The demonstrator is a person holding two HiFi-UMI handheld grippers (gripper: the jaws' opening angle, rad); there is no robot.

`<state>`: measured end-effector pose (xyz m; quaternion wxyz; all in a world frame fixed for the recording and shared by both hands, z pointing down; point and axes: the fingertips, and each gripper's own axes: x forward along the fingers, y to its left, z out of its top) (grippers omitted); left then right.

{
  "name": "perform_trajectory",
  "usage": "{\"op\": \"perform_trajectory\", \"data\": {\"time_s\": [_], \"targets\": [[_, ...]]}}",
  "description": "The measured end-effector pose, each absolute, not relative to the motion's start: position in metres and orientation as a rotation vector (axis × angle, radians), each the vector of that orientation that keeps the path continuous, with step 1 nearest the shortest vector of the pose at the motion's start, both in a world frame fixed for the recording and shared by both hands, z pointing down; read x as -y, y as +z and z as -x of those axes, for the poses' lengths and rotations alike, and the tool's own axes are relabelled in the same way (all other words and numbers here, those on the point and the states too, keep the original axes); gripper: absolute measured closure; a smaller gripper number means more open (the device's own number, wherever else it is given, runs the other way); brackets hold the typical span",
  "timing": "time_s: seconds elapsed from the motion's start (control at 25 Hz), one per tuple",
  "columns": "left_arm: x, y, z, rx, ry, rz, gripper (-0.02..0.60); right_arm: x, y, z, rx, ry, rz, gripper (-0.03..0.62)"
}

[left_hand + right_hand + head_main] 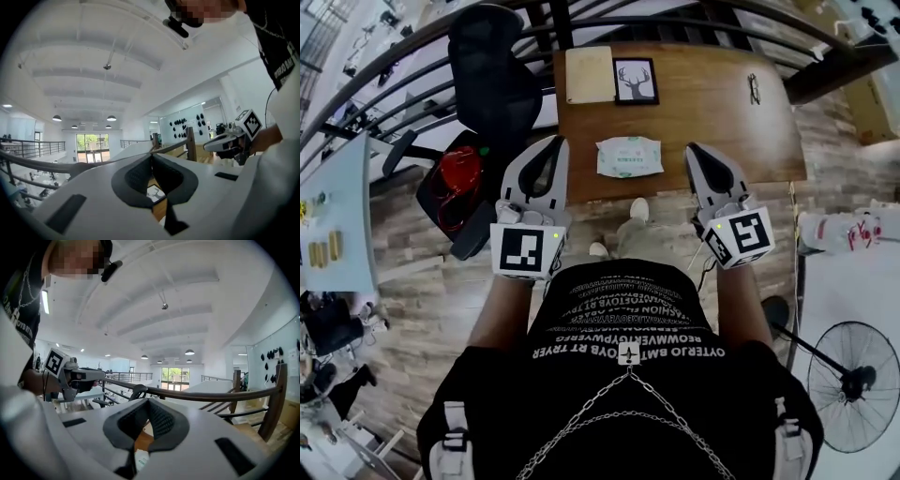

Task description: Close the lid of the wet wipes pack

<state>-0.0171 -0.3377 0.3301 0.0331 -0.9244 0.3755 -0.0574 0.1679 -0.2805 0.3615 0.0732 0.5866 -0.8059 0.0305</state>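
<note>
**Wipes lid looks shut already, both grippers empty**

Closest in, both grippers are held up in front of the person's chest, pointing out toward the table. The left gripper has its jaws together with nothing in them. Its own view just shows the two pads meeting, with the room behind. Same deal for the right gripper: jaws closed, nothing between them. Neither one touches anything on the table.

A bit further out, the pack lies flat at the table's near edge, about halfway along it. From the head view it shows between the two gripper tips and slightly beyond them, apart from both.

At the far edge, toward the left corner, a pale board and a deer picture sit side by side. There's a small black thing toward the right end, too small to say what it is.

So where's the task at? My read is basically done. The top of the pack looks flat, with no flap sticking up, though it's small in frame so I wouldn't swear the lid is fully clicked down. With both grippers empty and off the pack, I don't see anything left, except maybe one more press if the lid turns out not to be seated
</note>
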Motion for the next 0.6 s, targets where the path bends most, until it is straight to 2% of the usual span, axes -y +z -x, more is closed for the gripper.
{"op": "perform_trajectory", "data": {"time_s": [0.6], "targets": [[0.345, 0.364, -0.019, -1.072, -0.270, 2.888, 0.554, 0.284, 0.388, -0.171, 2.373, 0.145, -1.709, 0.580]]}}
